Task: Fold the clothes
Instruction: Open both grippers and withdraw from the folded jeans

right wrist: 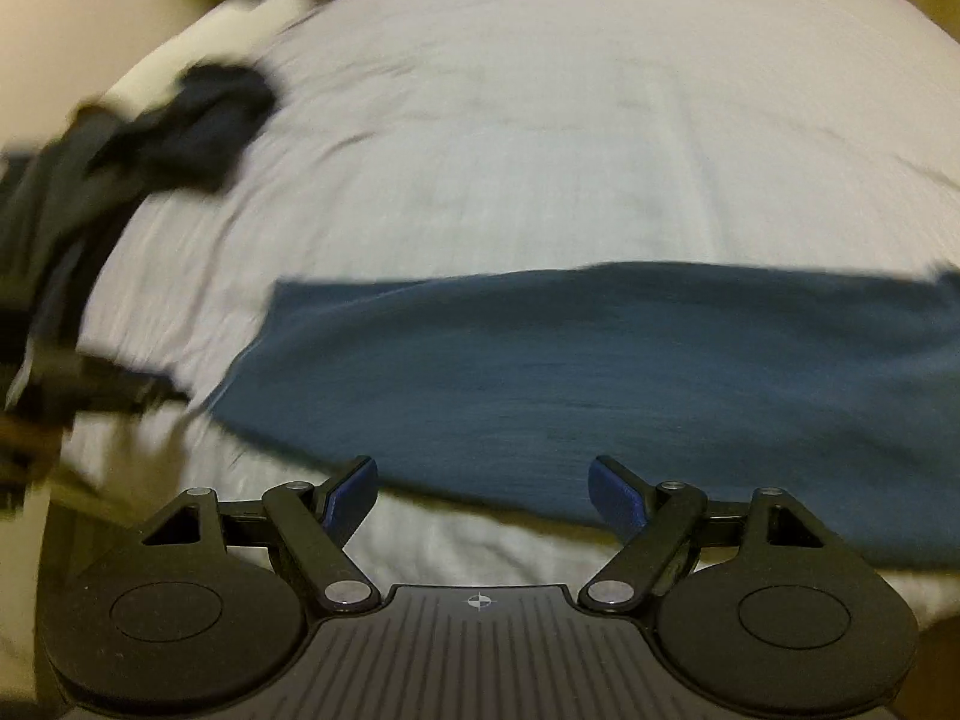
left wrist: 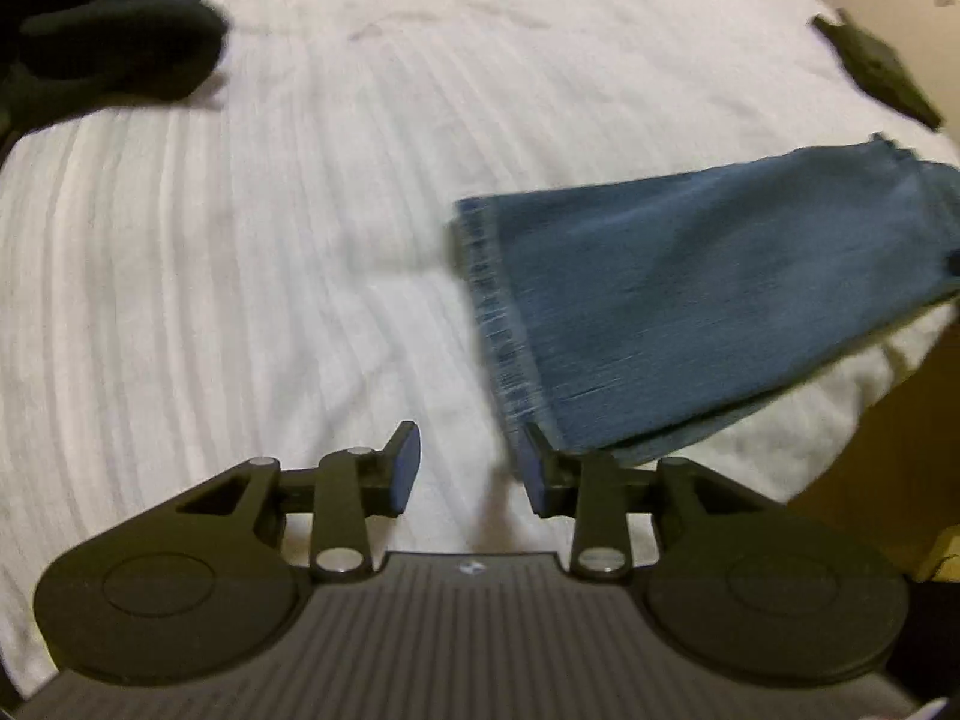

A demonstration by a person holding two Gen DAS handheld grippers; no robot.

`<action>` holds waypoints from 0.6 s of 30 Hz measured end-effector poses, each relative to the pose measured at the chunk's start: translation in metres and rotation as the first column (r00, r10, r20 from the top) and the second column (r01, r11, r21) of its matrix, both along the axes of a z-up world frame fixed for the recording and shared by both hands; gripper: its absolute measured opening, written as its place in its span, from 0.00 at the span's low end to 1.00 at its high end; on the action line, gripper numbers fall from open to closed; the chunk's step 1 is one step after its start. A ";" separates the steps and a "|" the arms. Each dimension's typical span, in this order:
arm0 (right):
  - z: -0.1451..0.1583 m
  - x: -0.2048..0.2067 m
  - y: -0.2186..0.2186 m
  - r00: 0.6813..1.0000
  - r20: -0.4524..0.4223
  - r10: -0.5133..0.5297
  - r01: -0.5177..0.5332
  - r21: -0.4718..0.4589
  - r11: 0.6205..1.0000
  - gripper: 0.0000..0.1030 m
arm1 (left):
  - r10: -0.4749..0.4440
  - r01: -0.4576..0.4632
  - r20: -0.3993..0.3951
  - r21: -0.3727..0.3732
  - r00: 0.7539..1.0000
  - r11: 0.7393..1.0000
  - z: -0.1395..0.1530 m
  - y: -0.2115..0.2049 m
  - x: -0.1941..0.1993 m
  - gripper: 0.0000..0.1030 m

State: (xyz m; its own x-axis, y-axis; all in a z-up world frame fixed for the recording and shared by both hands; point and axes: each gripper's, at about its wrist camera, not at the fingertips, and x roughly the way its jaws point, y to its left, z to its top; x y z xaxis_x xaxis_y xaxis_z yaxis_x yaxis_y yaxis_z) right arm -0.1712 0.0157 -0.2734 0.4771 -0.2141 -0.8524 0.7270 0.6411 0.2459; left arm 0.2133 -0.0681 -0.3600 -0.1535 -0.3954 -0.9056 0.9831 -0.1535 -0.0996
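A pair of blue jeans (left wrist: 690, 300) lies flat on a white bedspread (left wrist: 240, 240), its hemmed leg end pointing left in the left wrist view. My left gripper (left wrist: 471, 468) is open and empty, just below the near corner of that hem. In the right wrist view the jeans (right wrist: 600, 372) stretch across the bed in front of my right gripper (right wrist: 483, 489), which is open and empty at the near edge of the denim. Both views are motion-blurred.
A heap of dark clothes (left wrist: 102, 30) lies at the far left of the bed; it also shows in the right wrist view (right wrist: 180, 126). The other gripper (left wrist: 876, 69) shows at the upper right. The bed's edge falls to a brown floor (left wrist: 888, 450) at the right.
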 end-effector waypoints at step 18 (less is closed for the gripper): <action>-0.090 0.176 0.094 0.748 -0.207 0.630 -0.662 -0.295 0.689 0.78 | 0.158 -0.157 0.033 -0.046 0.987 0.987 0.024 0.035 0.049 0.31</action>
